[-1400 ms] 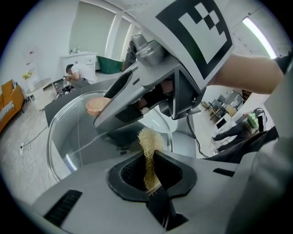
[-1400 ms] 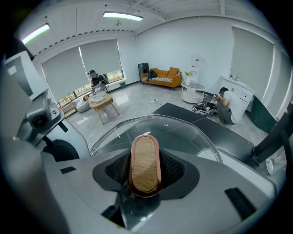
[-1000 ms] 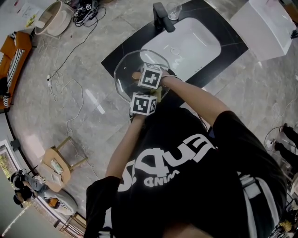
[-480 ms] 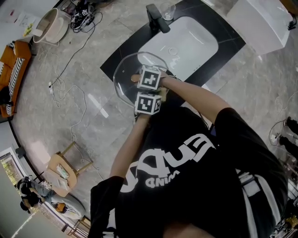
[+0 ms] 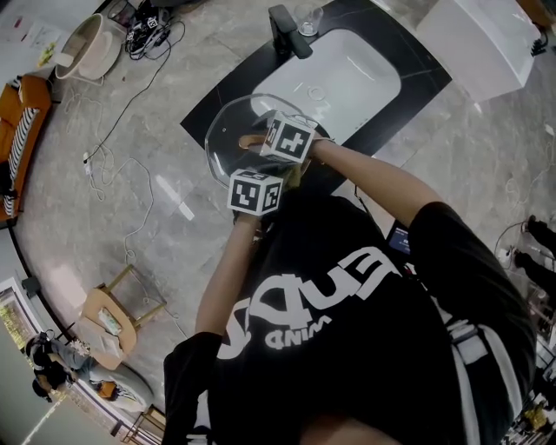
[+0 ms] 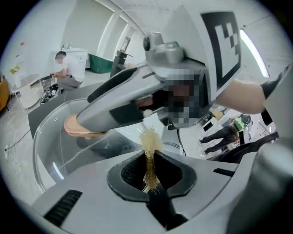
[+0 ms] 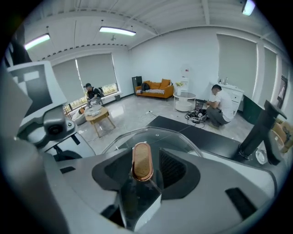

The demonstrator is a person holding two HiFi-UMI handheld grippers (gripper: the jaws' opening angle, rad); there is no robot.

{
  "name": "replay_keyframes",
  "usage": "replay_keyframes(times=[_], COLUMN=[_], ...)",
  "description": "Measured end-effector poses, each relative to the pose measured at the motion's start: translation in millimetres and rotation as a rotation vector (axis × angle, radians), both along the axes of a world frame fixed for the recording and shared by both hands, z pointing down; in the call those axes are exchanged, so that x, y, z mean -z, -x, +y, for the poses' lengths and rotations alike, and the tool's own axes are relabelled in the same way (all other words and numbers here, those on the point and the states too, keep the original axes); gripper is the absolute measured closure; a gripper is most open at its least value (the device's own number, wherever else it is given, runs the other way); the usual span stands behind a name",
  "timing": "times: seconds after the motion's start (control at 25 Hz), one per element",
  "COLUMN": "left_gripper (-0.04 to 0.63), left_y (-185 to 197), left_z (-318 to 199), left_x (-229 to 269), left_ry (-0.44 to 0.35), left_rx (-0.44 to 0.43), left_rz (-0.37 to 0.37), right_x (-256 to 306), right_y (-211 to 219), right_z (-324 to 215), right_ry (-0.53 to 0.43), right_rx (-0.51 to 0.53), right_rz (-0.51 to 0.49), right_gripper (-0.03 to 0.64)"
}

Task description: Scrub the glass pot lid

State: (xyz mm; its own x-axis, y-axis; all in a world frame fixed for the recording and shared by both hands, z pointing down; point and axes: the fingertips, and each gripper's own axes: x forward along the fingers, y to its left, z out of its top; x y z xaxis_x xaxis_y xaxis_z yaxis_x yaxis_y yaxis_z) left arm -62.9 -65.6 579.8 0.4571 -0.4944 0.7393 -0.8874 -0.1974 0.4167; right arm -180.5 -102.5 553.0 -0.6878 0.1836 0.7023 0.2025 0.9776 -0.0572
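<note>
The round glass pot lid hangs over the black counter's left end, held by its copper-rimmed knob. My right gripper is shut on that knob, and the clear rim arcs beyond its jaws. My left gripper is shut on a tuft of golden wire scrubber, which sits close to the lid's glass just below the knob. In the head view the right gripper's marker cube is over the lid and the left gripper's cube is at its near edge.
A white sink with a black faucet and a drinking glass lies in the black counter behind the lid. Cables trail over the marble floor at left. A small wooden stool stands lower left.
The left gripper with the scrubber has slid left along the lid's near edge. The right gripper keeps its hold on the knob, and the lid has shifted slightly left.
</note>
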Motion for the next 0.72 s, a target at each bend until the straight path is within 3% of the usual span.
replay_keyframes(times=[0.16,0.44,0.72], left_gripper=[0.545,0.545,0.545], left_y=[12,37,60], left_z=[6,0,-5], left_x=[17,61,120], left_ry=[-0.022,-0.127,-0.271], left_rx=[-0.026,0.02,0.067], left_rz=[-0.005,0.004,0.001], right_x=[29,78,141], right_y=[-15,-43,-68], right_z=[-15,-11,-5], right_ry=[0.028,0.111,0.133], right_rx=[-0.072,-0.115,-0.178], right_rz=[-0.068,-0.159,-0.327], right_gripper=[0.443,0.46,0.597])
